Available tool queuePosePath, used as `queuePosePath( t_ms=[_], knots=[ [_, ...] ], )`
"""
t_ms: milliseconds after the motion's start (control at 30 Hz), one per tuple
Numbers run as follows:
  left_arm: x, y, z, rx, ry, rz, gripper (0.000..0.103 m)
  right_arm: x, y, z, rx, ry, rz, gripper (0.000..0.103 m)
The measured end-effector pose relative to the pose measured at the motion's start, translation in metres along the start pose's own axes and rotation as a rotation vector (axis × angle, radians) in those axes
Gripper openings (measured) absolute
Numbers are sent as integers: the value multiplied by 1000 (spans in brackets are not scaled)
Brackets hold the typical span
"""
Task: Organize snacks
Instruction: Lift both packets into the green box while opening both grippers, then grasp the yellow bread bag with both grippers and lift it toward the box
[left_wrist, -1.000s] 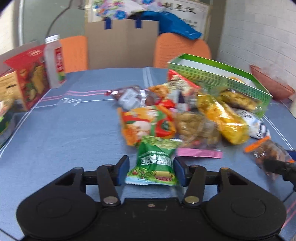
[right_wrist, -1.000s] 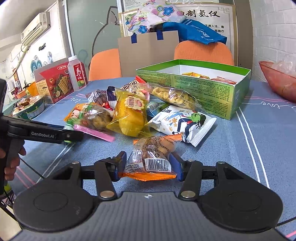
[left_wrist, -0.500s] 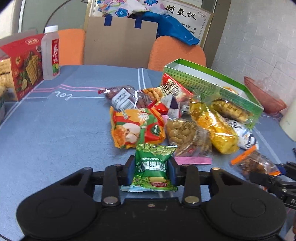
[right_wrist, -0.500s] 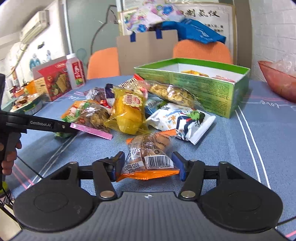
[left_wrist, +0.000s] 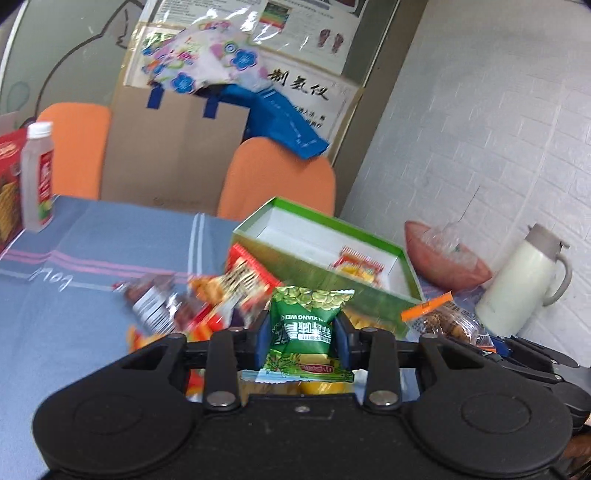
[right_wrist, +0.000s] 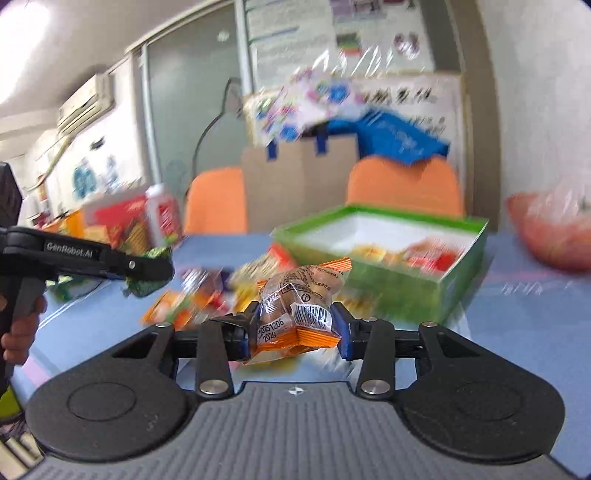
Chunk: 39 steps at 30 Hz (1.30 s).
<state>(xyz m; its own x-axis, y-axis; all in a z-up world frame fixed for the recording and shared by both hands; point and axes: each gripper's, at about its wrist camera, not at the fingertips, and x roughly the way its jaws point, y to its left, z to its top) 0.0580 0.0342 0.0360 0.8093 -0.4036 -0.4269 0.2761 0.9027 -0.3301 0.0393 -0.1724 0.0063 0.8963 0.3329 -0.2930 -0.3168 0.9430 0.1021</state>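
Grippers both loaded: left gripper (left_wrist: 301, 338) pinching green pea packet (left_wrist: 303, 325), right gripper (right_wrist: 295, 326) pinching orange-edged snack packet (right_wrist: 299, 299); release each low inside green box (left_wrist: 373, 242), frame centre.

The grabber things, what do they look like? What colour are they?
Each gripper is black plastic with two round discs, silver rivets and blue finger pads: the left gripper and the right gripper. The right one's base is ribbed grey. Seen from the side, the left one has a handle and white "GenRobot.AI" lettering.

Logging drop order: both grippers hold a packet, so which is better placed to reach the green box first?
Probably the right gripper: its orange packet sits nearer the green box.
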Motion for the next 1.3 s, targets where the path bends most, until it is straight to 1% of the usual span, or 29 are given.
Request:
queuePosePath(
  t_ms=[133, 233, 333, 400, 533, 633, 733, 767, 800, 833, 867, 900, 933, 967, 1033, 1133, 1233, 1300],
  knots=[
    [39, -5, 24, -70, 7, -51, 91, 18, -20, 15, 14, -50, -62, 71],
    [71, -12, 42, -70, 7, -29, 91, 36, -37, 21, 36, -63, -114, 71],
    [105, -16, 56, -93, 15, -26, 91, 55, -51, 24, 42, -71, -158, 71],
    [128, -19, 62, -90, 23, -8, 92, 68, -60, 24, 39, -70, -188, 71],
    [170, -22, 69, -78, 48, 10, 92, 85, -79, 23, 51, -55, -229, 71],
    [195, -24, 71, -80, 76, 16, 92, 93, -88, 24, 53, -51, -247, 71],
    [214, -28, 69, -39, 100, 19, 96, 103, -92, 23, 40, -53, -254, 72],
    [218, -28, 67, -25, 113, 21, 103, 109, -92, 21, 29, -41, -262, 75],
    [220, -28, 64, -17, 124, 25, 103, 115, -93, 19, 12, -16, -265, 82],
    [219, -27, 59, -15, 125, 33, 103, 121, -92, 15, -5, 18, -272, 85],
    [214, -27, 55, -15, 107, 35, 103, 123, -91, 12, -27, 37, -278, 92],
    [207, -26, 52, -9, 78, 26, 103, 119, -87, 9, -62, 18, -291, 102],
    [199, -27, 51, -6, 71, 19, 103, 114, -83, 10, -79, 9, -316, 103],
    [191, -28, 51, -6, 66, 11, 103, 106, -79, 12, -85, -16, -323, 103],
    [171, -28, 54, -17, 42, -5, 103, 86, -73, 18, -79, -72, -291, 103],
    [132, -26, 56, -56, 7, -6, 103, 55, -62, 25, -61, -133, -253, 103],
    [92, -21, 48, -82, -4, 5, 103, 34, -51, 23, -39, -144, -201, 103],
    [68, -14, 37, -104, -18, 10, 103, 26, -44, 18, -27, -129, -153, 103]
  ],
)
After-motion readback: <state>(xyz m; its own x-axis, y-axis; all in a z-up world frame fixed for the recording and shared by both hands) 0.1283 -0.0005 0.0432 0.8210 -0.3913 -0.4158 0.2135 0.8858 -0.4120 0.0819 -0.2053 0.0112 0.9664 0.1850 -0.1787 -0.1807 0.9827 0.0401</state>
